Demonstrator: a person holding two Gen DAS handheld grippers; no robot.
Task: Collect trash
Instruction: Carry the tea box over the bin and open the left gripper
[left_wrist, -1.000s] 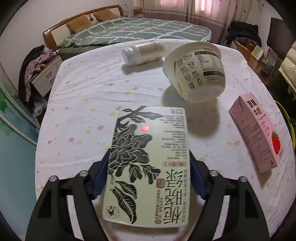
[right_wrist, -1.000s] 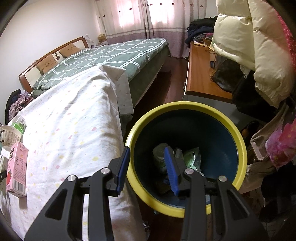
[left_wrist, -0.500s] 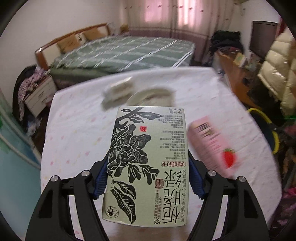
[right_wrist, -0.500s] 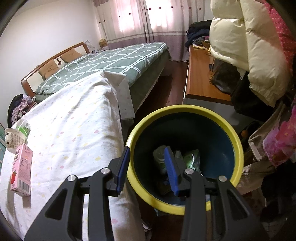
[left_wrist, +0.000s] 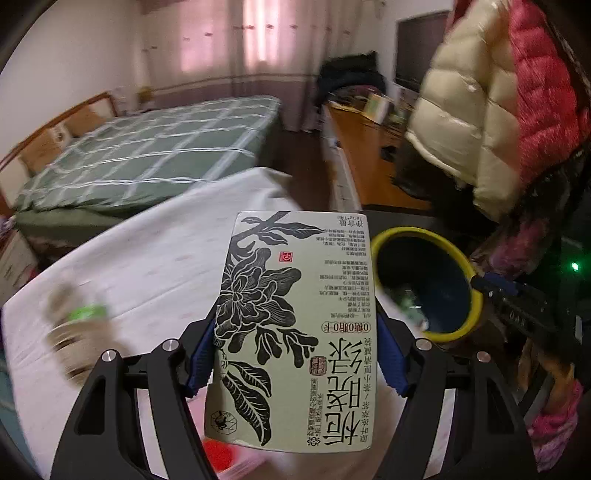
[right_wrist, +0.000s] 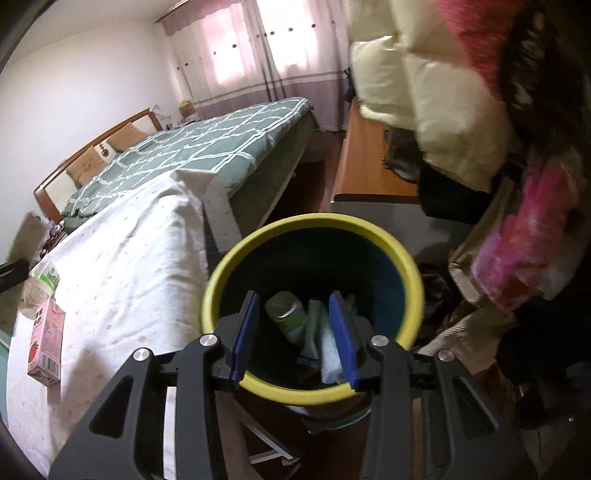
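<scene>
Green-printed tea carton (left_wrist: 295, 332) sat clamped in the left gripper (left_wrist: 295, 354), beside the yellow-rimmed bin (right_wrist: 312, 236) (already holding trash); right gripper (right_wrist: 297, 332) was opening, empty; pink carton (right_wrist: 46, 345) remained.

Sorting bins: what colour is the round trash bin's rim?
Yellow, around a dark blue inside; the round trash bin shows best in the right wrist view.

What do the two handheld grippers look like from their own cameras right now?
Both look alike. The left gripper and right gripper each have two angular black finger arms with triangular cutouts, silver round bolt heads and ribbed blue pads on the inner faces. No cables, markings, hands or sleeves show.
</scene>
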